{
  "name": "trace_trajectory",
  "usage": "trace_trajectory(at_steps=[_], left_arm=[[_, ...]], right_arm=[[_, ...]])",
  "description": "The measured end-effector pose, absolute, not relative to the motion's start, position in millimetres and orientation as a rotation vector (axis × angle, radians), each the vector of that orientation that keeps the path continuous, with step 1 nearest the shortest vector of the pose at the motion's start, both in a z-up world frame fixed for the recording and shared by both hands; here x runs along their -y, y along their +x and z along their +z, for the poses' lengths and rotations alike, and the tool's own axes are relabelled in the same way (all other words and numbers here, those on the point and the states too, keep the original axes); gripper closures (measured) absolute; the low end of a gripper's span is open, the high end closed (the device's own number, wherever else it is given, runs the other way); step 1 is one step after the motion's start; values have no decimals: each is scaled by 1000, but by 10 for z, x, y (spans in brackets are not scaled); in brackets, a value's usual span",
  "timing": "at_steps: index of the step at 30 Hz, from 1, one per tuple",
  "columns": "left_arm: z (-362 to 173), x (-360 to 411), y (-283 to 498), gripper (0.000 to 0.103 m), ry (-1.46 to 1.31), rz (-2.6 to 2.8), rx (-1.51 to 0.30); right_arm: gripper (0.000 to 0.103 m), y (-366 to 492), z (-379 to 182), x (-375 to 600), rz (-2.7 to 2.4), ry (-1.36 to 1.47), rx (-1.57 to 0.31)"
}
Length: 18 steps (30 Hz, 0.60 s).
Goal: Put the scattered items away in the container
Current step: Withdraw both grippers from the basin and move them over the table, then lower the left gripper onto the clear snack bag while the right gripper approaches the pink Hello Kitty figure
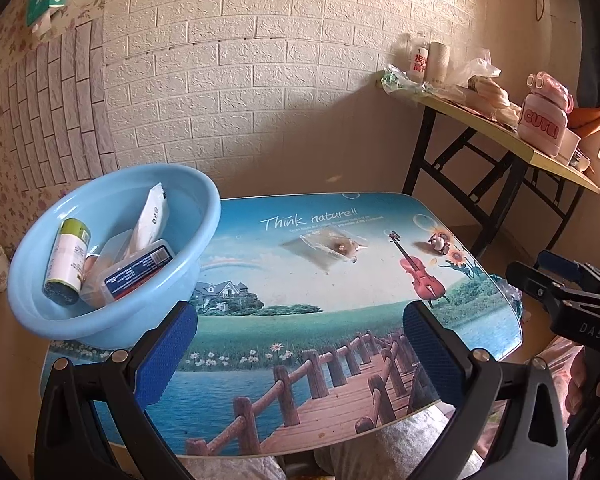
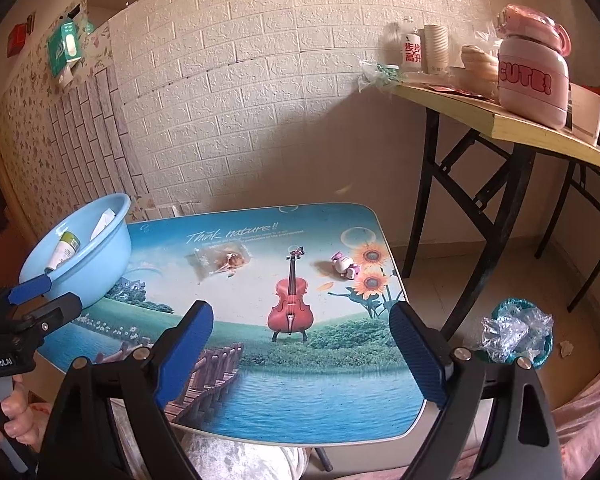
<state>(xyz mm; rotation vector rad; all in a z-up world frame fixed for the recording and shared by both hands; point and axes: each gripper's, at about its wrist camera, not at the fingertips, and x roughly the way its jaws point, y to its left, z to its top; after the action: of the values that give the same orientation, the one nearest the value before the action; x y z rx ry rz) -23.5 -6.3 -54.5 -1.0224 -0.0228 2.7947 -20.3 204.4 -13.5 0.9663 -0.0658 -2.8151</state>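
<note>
a low table [image 2: 260,392] with a printed landscape of pier, violin and sunflowers stands before a white brick-pattern wall [image 2: 260,80], with floral paper to the left and a folding side table [image 2: 500,124] to the right that carries cups, bags and a pink jar [image 2: 534,80]. a blue basin [image 1: 100,312] sits on the table's far left corner, its rim overhanging the edge; inside it a tube [image 1: 66,256] leans with its cap down toward the viewer, a white pouch [image 1: 150,216] stands nearly upright against the far wall, and a flat box [image 1: 138,272] lies tilted beside them. still out on the table are a clear bag [image 2: 220,262], lying flat near the middle with its long axis running across the table, and a small pink toy [image 2: 344,266] toppled near the right edge by the sunflowers; which way the toy faces is too small to tell. the two are well apart, with the violin print between them. the left gripper [image 1: 300,344] and the right gripper [image 2: 302,344] hover over the near edge, each with jaws spread wide and nothing between them. the near half of the table is bare. a bin with a crumpled plastic liner [image 2: 516,332] stands on the floor just beside the table's right edge.
</note>
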Motion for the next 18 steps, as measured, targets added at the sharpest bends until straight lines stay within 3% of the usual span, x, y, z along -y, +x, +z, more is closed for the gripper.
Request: trace_trajectory(at_steps=[6,11,14,16,18], left_arm=[[-606,-91,-423,0,-1000,2759,-70],[-677,-250,-652,0,-997,2724,-157],[-711,-327,-771,0,-995,2706,-192],[-747,-377,-855,0,-997,2686,-215],[-790,-431,-945,0,-1006,2668,-241]], right_arm=[[12,-288,-145,-2047,-2770,918,-124],[27,-481,-233,-2141,-2705,893,-183],[28,-625,-306,-2223,-2674,896,-203],[38,-722,-343,-2278,-2650,891,-216],[41,-829,-380,-2332,-2608,895,-203]])
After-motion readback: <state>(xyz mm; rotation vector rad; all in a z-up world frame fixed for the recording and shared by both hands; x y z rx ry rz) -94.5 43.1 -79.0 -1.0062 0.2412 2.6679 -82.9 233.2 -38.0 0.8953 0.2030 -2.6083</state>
